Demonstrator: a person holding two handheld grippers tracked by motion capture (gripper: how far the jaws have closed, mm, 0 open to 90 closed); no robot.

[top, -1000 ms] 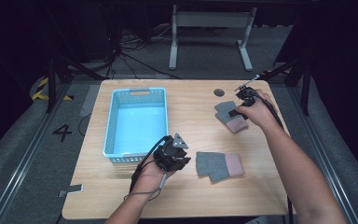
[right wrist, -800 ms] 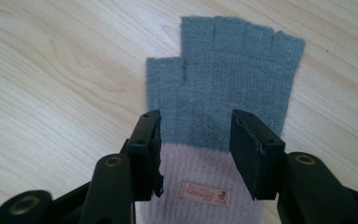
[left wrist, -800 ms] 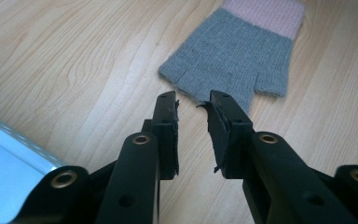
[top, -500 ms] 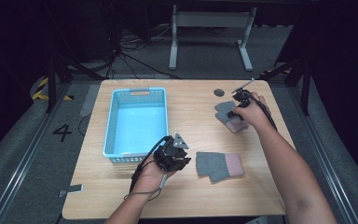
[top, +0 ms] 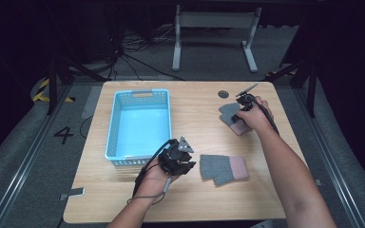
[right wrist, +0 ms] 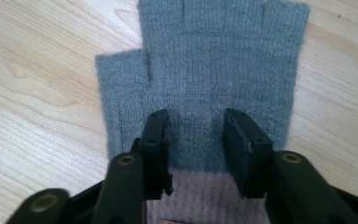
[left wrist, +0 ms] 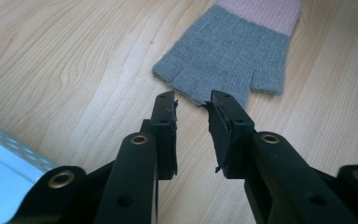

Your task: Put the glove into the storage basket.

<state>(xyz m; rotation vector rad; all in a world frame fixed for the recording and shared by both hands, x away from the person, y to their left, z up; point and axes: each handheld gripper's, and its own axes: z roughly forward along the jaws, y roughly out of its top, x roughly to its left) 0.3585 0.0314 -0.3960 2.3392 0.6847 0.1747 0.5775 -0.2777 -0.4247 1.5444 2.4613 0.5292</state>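
Straddling far glove [right wrist: 205, 79] (thumb visible), hand-held gripper [right wrist: 196, 135]

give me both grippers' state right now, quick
left gripper: open, empty, just short of the near glove.
right gripper: jaws just closing, astride the far glove, not yet pinching.

Gloves [right wrist: 223, 70] knitted wool, matt; table [top: 195, 109] smooth wood; basket [top: 140, 123] glossy plastic.

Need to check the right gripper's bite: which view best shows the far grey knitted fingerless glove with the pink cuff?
The right gripper view: the far glove lies flat under the jaws. The high view shows it small, partly behind the hand.
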